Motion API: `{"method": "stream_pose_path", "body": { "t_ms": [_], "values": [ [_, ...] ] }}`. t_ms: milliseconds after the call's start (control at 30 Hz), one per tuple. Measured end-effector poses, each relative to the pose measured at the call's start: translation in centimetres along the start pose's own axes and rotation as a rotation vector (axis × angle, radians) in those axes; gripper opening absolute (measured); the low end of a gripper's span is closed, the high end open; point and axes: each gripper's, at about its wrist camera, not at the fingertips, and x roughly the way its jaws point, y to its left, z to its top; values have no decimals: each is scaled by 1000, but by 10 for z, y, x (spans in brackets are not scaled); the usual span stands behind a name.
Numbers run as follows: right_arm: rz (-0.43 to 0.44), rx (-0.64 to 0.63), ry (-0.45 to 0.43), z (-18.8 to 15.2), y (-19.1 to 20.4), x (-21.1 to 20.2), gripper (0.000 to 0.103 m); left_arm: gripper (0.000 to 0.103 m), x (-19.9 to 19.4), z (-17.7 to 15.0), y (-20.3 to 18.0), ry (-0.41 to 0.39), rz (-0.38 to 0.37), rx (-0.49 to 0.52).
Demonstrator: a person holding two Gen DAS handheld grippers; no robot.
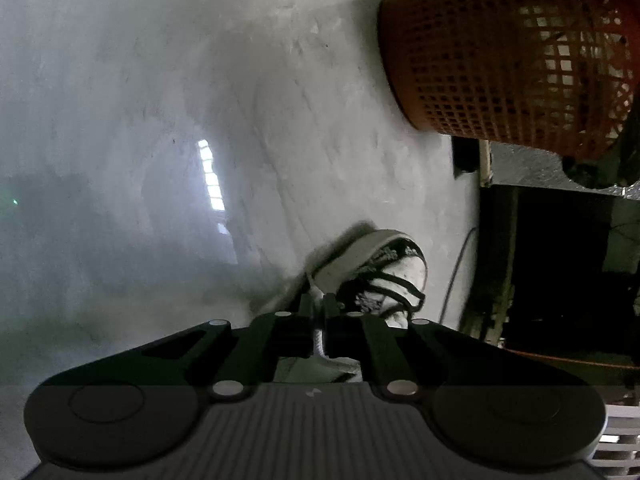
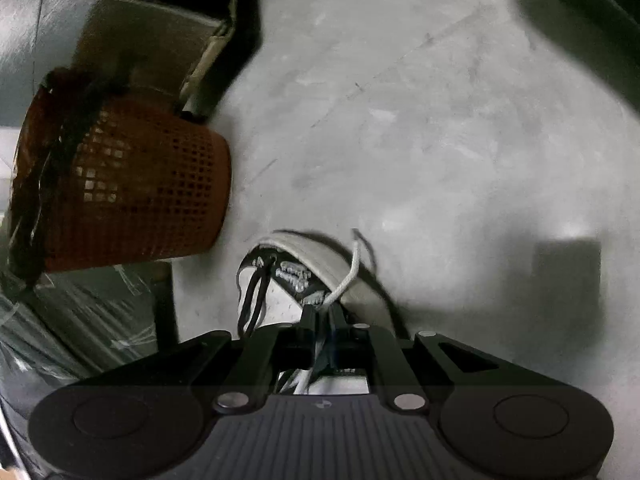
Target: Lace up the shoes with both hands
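Left gripper [image 1: 318,304] clenched on white lace [image 1: 319,338] low centre, right gripper [image 2: 322,314] clenched on white lace end [image 2: 347,276], shoe [image 1: 376,276] just beyond fingertips on grey floor [image 1: 160,120], orange mesh basket [image 1: 508,60] upper right.

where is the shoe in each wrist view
Left wrist view: the shoe sits low and right of centre, just beyond the left claw, with the orange mesh basket at upper right.
Right wrist view: the shoe sits low and centre, just beyond the right claw, with the basket at left.
Shared landmark: the orange mesh basket.
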Motion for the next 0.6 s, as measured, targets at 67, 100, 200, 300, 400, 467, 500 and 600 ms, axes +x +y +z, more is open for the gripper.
{"method": "stream_pose_path", "body": {
  "t_ms": [67,100,200,300,400,467,500,600],
  "values": [
    [-22,-42,1,4,4,3,10,4,-3,4,-1,-32,-13,1],
    [-28,-46,3,6,5,5,11,4,-4,6,-1,-43,-26,-13],
    [-3,-50,-4,12,5,11,11,4,-5,12,-2,-65,-50,-29],
    [16,-55,-2,16,6,17,6,4,-3,17,-4,-75,-61,-26],
    [49,12,5,22,-1,23,4,4,1,20,-4,-58,-63,-14],
    [62,19,6,25,-1,26,4,4,3,21,-4,-61,-64,-12],
    [60,12,2,26,1,27,5,4,3,22,-3,-66,-79,-20],
    [80,-9,-6,28,5,27,5,4,-2,21,-5,-98,-144,-24]
  ]
}}
